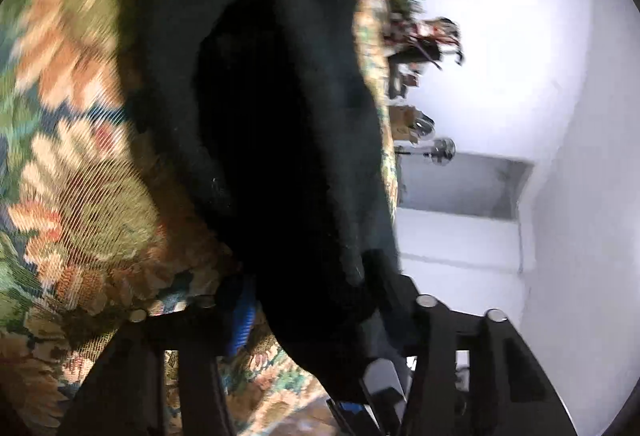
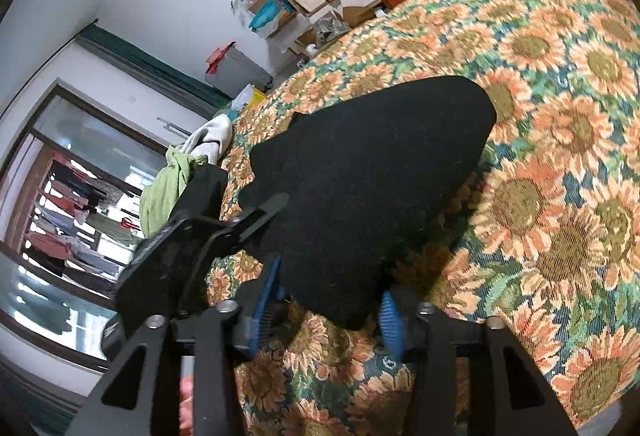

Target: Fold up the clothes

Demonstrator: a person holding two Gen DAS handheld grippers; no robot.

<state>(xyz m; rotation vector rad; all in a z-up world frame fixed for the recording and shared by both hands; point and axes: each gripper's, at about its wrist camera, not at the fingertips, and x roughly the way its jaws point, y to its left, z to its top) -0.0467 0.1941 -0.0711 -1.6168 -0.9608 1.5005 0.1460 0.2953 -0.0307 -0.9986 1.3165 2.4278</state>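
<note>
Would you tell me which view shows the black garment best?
The right wrist view: the black garment lies sharp and almost whole on the sunflower cover, one end between the right gripper pads. The left wrist view shows it blurred, dark and partly lifted.

— Is my left camera's picture sharp?
— No, the flowery cloth [image 1: 72, 139] smears beside my tool, and the white wall [image 1: 520, 47] glares.
— And my right one?
— Sharper. Daylight comes through the window [image 2: 80, 195]; edges bend round.
</note>
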